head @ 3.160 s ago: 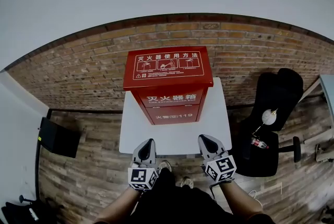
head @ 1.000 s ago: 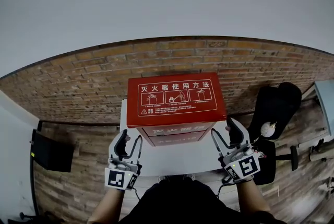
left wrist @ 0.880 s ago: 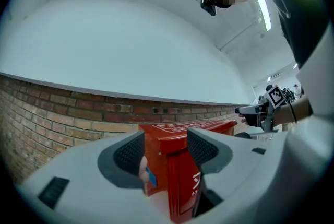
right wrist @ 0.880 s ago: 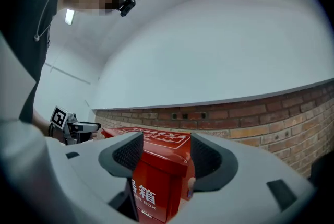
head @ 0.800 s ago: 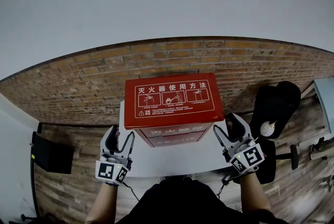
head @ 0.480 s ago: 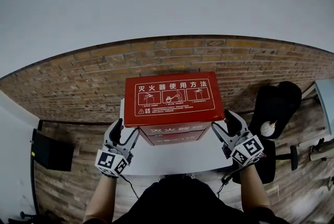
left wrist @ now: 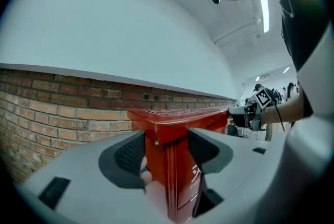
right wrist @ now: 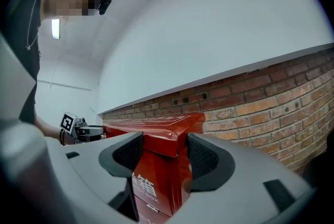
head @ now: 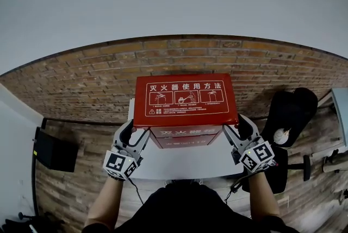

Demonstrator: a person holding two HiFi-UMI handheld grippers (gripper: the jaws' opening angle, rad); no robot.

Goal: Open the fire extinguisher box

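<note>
Progress on the opening looks slight: the red fire extinguisher box [head: 184, 138] appears fully closed, its flat lid [head: 185, 97] lying level on the body with no gap that I can see, so as I judge it only the approach is done and the lifting itself is all still to come. The left hand-held gripper [left wrist: 166, 151] is released, its jaws having just been closing a little, and the lid's front left corner stands between the pads without either pad pressing on it. The right hand-held gripper [right wrist: 159, 151] is likewise released, its jaws having just been opening, and it straddles the lid's front right corner in the same loose way. The box thus sits between the two hand-held grippers and just ahead of them, on a white worktop [head: 185, 160] that lies below both, with a brick wall [head: 81, 80] beyond it. It is a glossy, painted box with sharp corners; the lid overhangs the body with a short turned-down lip and carries white characters and three small instruction drawings. White lettering also runs across the front, below the lip. Whether the front opens too I cannot tell.
</note>
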